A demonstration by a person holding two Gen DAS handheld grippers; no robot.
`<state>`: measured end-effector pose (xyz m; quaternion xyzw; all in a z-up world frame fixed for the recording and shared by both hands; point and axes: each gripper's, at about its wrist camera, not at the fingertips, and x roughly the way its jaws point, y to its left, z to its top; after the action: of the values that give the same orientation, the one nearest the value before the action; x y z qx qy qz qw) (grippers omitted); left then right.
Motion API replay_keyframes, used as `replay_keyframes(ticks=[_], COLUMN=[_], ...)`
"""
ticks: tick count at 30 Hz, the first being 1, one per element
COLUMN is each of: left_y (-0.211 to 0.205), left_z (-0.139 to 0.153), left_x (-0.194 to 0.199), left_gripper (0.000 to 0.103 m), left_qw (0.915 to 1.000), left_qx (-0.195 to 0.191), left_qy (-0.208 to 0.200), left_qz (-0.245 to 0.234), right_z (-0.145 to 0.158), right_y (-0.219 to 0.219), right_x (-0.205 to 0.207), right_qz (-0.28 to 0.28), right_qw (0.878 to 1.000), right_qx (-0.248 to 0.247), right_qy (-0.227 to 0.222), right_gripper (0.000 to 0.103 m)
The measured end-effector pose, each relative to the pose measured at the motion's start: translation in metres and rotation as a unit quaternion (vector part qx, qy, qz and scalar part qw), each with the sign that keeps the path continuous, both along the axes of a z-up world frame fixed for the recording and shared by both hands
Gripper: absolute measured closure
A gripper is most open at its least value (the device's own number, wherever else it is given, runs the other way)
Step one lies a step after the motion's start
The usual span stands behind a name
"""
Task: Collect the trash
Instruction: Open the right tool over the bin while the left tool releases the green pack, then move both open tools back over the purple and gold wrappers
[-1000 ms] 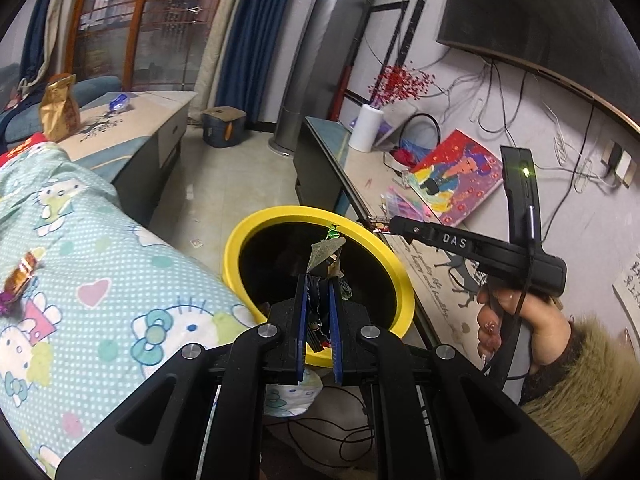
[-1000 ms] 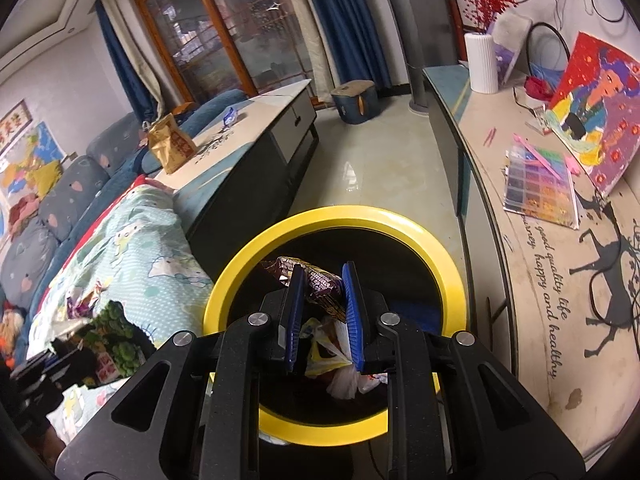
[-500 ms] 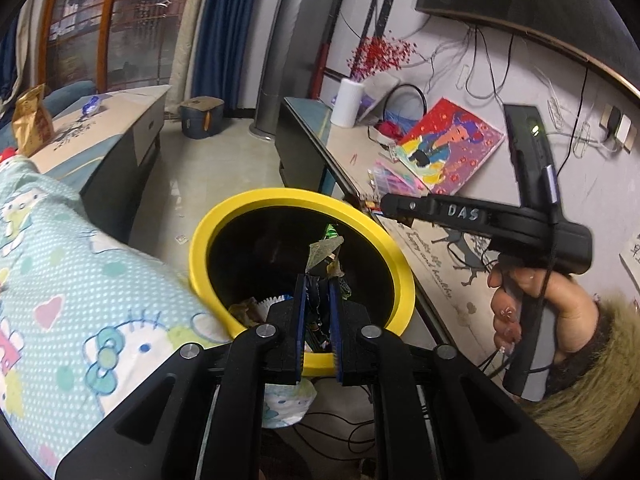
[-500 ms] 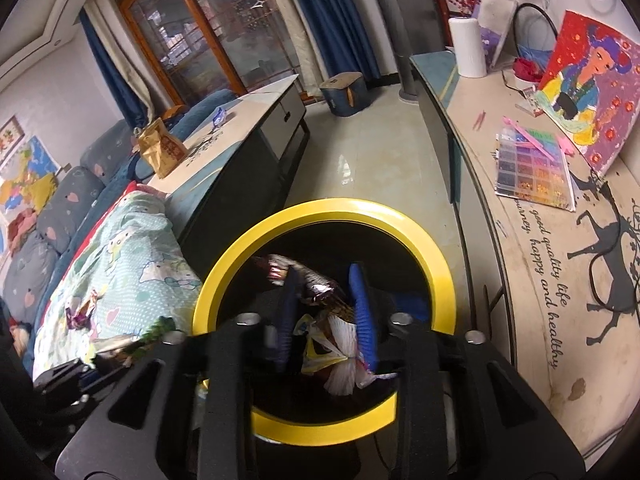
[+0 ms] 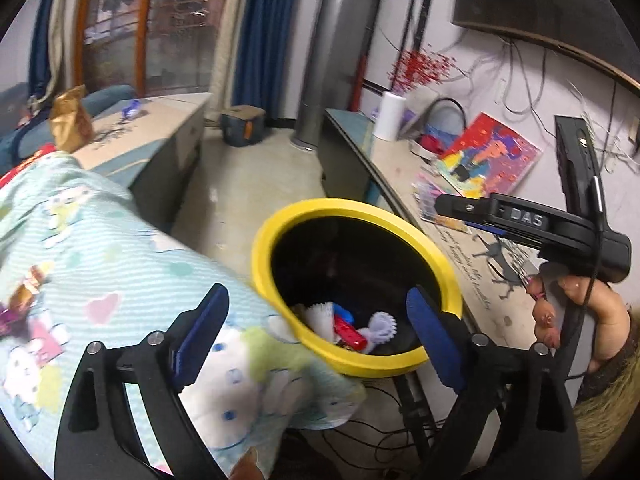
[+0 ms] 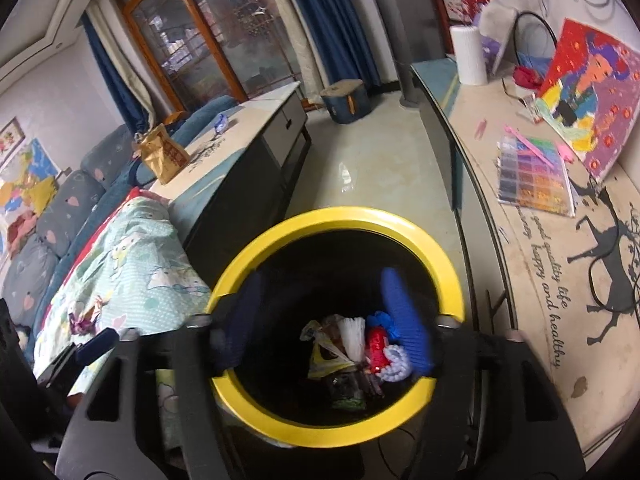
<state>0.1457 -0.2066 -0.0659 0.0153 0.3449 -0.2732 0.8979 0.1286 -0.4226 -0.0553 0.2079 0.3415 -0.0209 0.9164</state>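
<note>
A black bin with a yellow rim (image 5: pixel 340 208) (image 6: pixel 348 216) stands between the bed and a long side counter. Wrappers and paper trash (image 6: pixel 352 352) (image 5: pixel 348 324) lie at its bottom. My left gripper (image 5: pixel 316 320) is open and empty at the bin's near left rim. My right gripper (image 6: pixel 324 312) is open and empty right above the bin's mouth; its body also shows in the left wrist view (image 5: pixel 532 224). A candy wrapper (image 5: pixel 24 296) (image 6: pixel 84 316) lies on the Hello Kitty blanket (image 5: pixel 100 248).
The long counter (image 6: pixel 532 240) at the right holds a bead box (image 6: pixel 532 176), a painting (image 6: pixel 588 92) and a paper roll (image 6: pixel 470 56). A low cabinet (image 6: pixel 248 148) with a brown snack bag (image 6: pixel 164 156) stands beyond the bed. Cables lie on the floor under the bin (image 5: pixel 360 436).
Both grippers have opened and the wrappers they held have dropped into the bin. The left gripper has swung left toward the blanket.
</note>
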Motion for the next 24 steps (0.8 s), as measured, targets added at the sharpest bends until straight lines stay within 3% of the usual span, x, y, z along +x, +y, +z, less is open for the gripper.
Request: replay_keyframes(ticks=[13, 24], left_y=[0.072, 0.140], left_z=[0.039, 0.049], left_x=[-0.008, -0.007], left_gripper=[0.007, 0.007], left_qw=[0.9937, 0.9804], left_qx=[-0.005, -0.022], left_qy=[-0.050, -0.057], left_qz=[0.100, 0.187], right_z=[0.037, 0.044], right_y=[0.070, 0.127], right_x=[-0.004, -0.004], right_qz=[0.084, 0.147], right_qw=[0.995, 0.987], right_qx=[-0.020, -0.018], right_qy=[-0.046, -0.059], right_gripper=[0.030, 0.029])
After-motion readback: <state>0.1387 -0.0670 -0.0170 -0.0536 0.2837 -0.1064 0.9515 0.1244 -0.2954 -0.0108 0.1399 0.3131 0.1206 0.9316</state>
